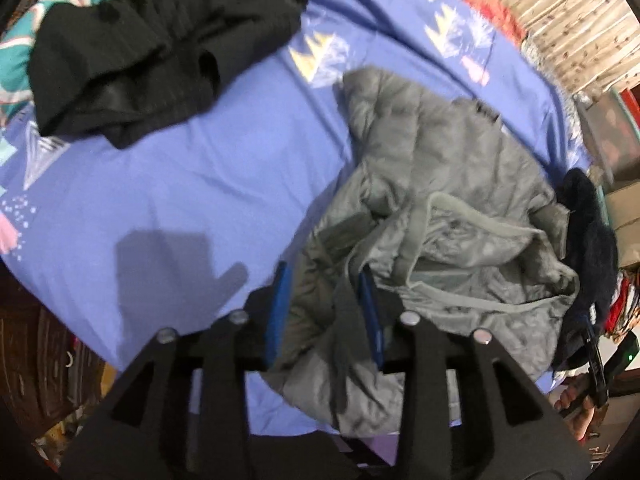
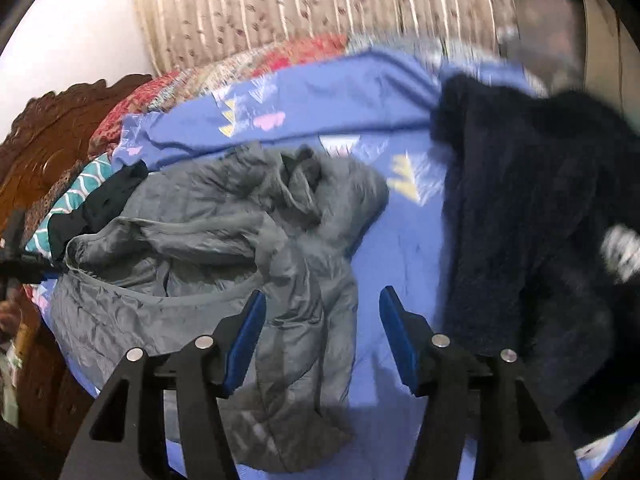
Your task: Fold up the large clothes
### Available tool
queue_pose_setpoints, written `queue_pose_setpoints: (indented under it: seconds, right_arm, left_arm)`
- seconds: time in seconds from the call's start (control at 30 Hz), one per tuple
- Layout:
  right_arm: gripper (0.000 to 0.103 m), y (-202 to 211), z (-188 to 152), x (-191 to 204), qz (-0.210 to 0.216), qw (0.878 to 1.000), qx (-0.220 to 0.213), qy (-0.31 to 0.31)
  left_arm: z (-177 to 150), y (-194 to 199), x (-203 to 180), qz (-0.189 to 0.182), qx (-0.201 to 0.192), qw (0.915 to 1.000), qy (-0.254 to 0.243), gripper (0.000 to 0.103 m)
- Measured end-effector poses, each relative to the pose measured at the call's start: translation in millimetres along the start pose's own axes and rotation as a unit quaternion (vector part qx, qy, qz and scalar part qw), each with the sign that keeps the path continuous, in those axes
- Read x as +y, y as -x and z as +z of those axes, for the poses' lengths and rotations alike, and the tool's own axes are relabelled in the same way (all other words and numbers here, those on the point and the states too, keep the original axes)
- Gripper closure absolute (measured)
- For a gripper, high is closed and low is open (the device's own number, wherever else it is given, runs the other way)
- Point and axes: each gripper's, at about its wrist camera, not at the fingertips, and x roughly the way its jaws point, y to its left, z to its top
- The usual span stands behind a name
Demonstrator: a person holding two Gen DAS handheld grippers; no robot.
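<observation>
A crumpled grey quilted jacket (image 1: 432,168) lies on the blue patterned bed sheet (image 1: 180,184), its shiny lining turned up. My left gripper (image 1: 325,312) hangs low over the jacket's near edge; its blue pads stand apart with a fold of grey fabric in the gap, not pinched. In the right wrist view the same jacket (image 2: 208,216) sprawls left of centre. My right gripper (image 2: 322,332) is open wide above a sleeve that runs toward the camera. Nothing is gripped by either one.
A black garment (image 1: 160,48) lies bunched at the far left of the bed. A dark navy fleece (image 2: 528,208) covers the right side. A carved wooden headboard (image 2: 48,136), a teal patterned pillow (image 1: 16,60) and a beige curtain (image 2: 280,4) border the bed.
</observation>
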Motion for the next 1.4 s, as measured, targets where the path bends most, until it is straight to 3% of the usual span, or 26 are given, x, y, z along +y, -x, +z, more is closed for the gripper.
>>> queue_pose_setpoints:
  seconds: [0.13, 0.27, 0.33, 0.4, 0.5, 0.53, 0.57, 0.6, 0.7, 0.87, 1.0, 1.07, 1.13, 1.2, 1.3, 1.4]
  right_arm:
    - [0.024, -16.8, 22.7, 43.6, 0.07, 0.996, 0.007, 0.053]
    - [0.024, -70.1, 21.6, 107.0, 0.107, 0.979, 0.074, 0.159]
    - [0.024, -92.4, 10.8, 123.9, 0.106, 0.968, 0.11, 0.2]
    - [0.024, -120.7, -3.4, 130.6, 0.115, 0.952, 0.154, 0.237]
    - [0.024, -154.1, -18.5, 128.5, 0.13, 0.935, 0.224, 0.241]
    - [0.034, -159.4, -23.6, 127.4, 0.144, 0.93, 0.247, 0.229]
    - [0.062, -164.5, -27.6, 128.1, 0.157, 0.925, 0.267, 0.219]
    - [0.072, -163.4, -27.5, 129.7, 0.163, 0.924, 0.27, 0.215]
    - [0.076, -138.3, -12.5, 138.0, 0.166, 0.933, 0.226, 0.226]
    - [0.076, -96.2, 45.2, 134.8, 0.175, 0.956, 0.108, 0.21]
    - [0.076, -117.7, 77.4, 117.1, 0.107, 0.977, 0.062, 0.175]
    - [0.076, -147.9, 75.5, 108.7, 0.064, 0.982, 0.075, 0.158]
    - [0.076, -175.8, 67.4, 103.6, 0.054, 0.982, 0.101, 0.149]
    - [0.076, -205.2, 53.6, 100.0, 0.045, 0.979, 0.138, 0.14]
    - [0.074, -233.6, 26.5, 90.6, 0.069, 0.97, 0.208, 0.11]
    - [0.074, -216.6, 5.7, 89.3, 0.108, 0.966, 0.208, 0.112]
  left_arm:
    - [7.8, 28.6, -28.4, -0.019, -0.052, 0.998, -0.032, 0.07]
    - [14.2, 35.7, -71.8, 0.002, -0.099, 0.9901, -0.099, 0.07]
    - [12.3, 30.9, -83.2, -0.007, -0.094, 0.9871, -0.13, 0.07]
    - [-0.5, 15.7, -101.7, -0.02, -0.071, 0.9788, -0.191, 0.07]
    - [-24.7, -13.3, -123.3, 0.005, -0.04, 0.9619, -0.27, 0.07]
    - [-28.2, -23.2, -128.3, 0.013, -0.029, 0.9596, -0.28, 0.07]
    - [-32.4, -29.5, -127.5, 0.014, -0.017, 0.9603, -0.278, 0.07]
    - [-33.3, -31.3, -125.7, 0.008, -0.013, 0.9625, -0.271, 0.07]
    - [-32.5, -20.4, -116.6, -0.012, -0.027, 0.9692, -0.244, 0.07]
    - [-9.9, 6.6, -113.7, -0.026, -0.085, 0.973, -0.213, 0.07]
    - [9.5, 11.5, -111.6, -0.035, -0.112, 0.9771, -0.178, 0.07]
    - [13.0, 4.8, -114.9, -0.037, -0.112, 0.9783, -0.17, 0.07]
    - [12.7, -8.4, -123.3, -0.032, -0.114, 0.9774, -0.176, 0.07]
    - [10.6, -24.6, -134.6, -0.003, -0.124, 0.9736, -0.192, 0.07]
    - [10.0, -71.1, -146.1, 0.067, -0.113, 0.9639, -0.231, 0.07]
    - [0.7, -111.7, -144.9, 0.111, -0.049, 0.9584, -0.259, 0.07]
